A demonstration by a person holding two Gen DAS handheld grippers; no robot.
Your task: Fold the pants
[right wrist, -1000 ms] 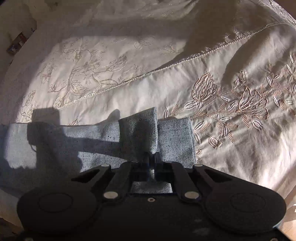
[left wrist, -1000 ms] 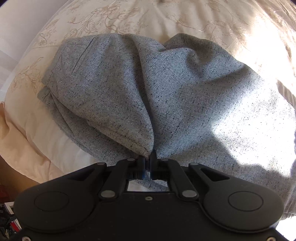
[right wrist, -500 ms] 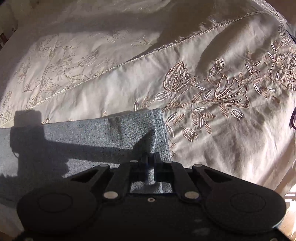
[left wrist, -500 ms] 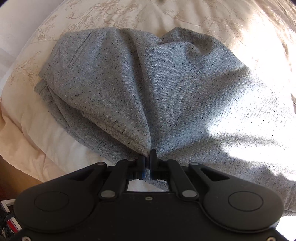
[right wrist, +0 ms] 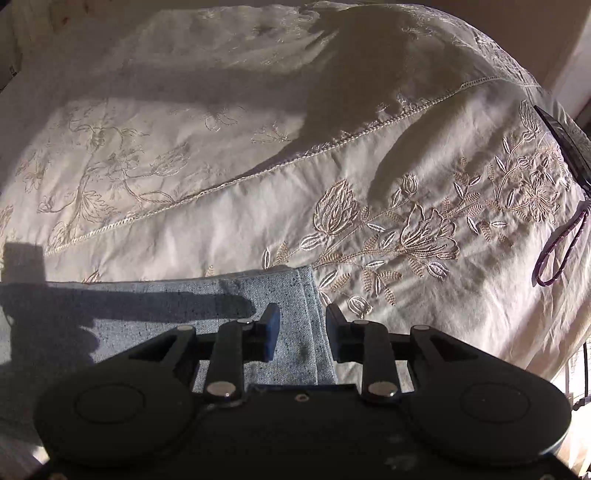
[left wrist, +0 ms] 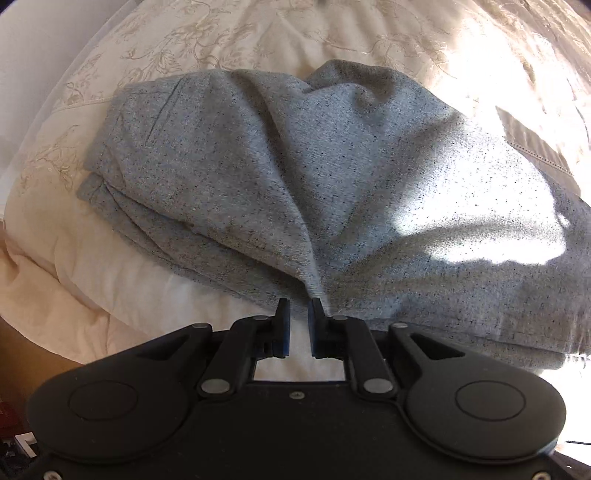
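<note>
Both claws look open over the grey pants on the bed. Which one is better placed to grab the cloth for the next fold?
Probably the right gripper. Its open fingers straddle the hem of the pants, which lies flat on the bedspread, so closing would likely catch it. The left gripper is open too, but only its right finger meets the bunched cloth's edge.

Your left gripper (left wrist: 299, 314) sits with its jaws a little apart, nothing between them. Just ahead lies the pants (left wrist: 295, 177), grey speckled cloth bunched in folds that run together to a point right at your fingertips; whether the right pad touches it you cannot tell. A pocket slit shows at the upper left. Sun and shadow fall across the right side. The pants rest on an embroidered cream bedspread (left wrist: 229, 33).
</note>
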